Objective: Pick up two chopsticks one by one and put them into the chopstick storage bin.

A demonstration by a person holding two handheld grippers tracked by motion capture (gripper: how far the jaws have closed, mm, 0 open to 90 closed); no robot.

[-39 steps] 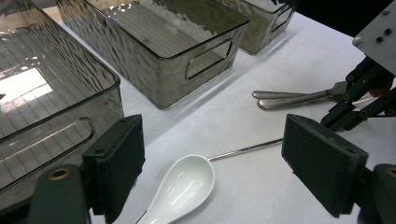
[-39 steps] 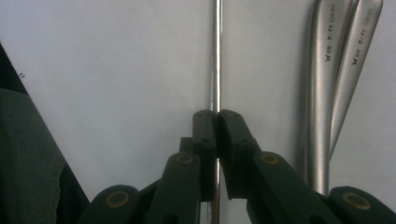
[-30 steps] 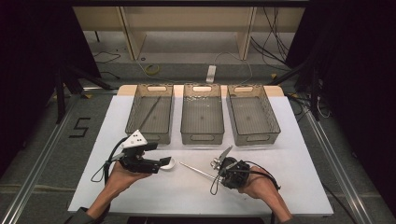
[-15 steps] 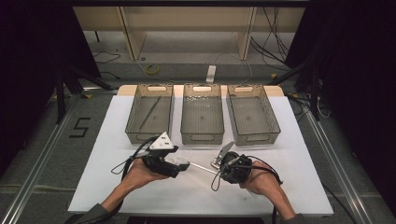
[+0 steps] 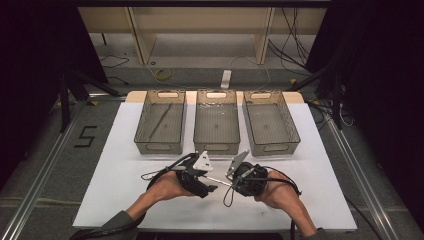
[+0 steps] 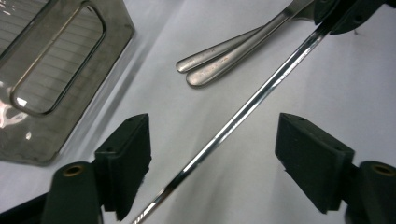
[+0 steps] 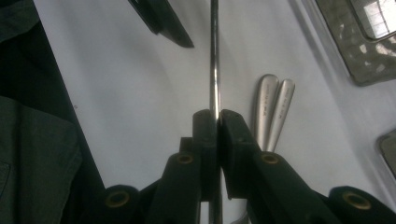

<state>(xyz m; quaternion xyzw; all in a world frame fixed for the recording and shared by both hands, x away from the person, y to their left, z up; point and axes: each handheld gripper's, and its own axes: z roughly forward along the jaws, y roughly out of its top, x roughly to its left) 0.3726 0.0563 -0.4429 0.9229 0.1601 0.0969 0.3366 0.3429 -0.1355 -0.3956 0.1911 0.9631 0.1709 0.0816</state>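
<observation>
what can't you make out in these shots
- Thin metal rod: both ends, cut off by the left gripper view's edges and by the right hand-held gripper clamping it.
- Two utensil handles: heads unseen, behind that gripper.
- Item in left bin: too small, high view.

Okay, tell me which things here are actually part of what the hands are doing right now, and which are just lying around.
In use:
- thin metal rod, clamped in the right gripper
- left gripper, open around the rod
- left bin, already holding a similar rod, probably

Lying about:
- two utensil handles side by side on the table
- middle bin
- right bin
</observation>
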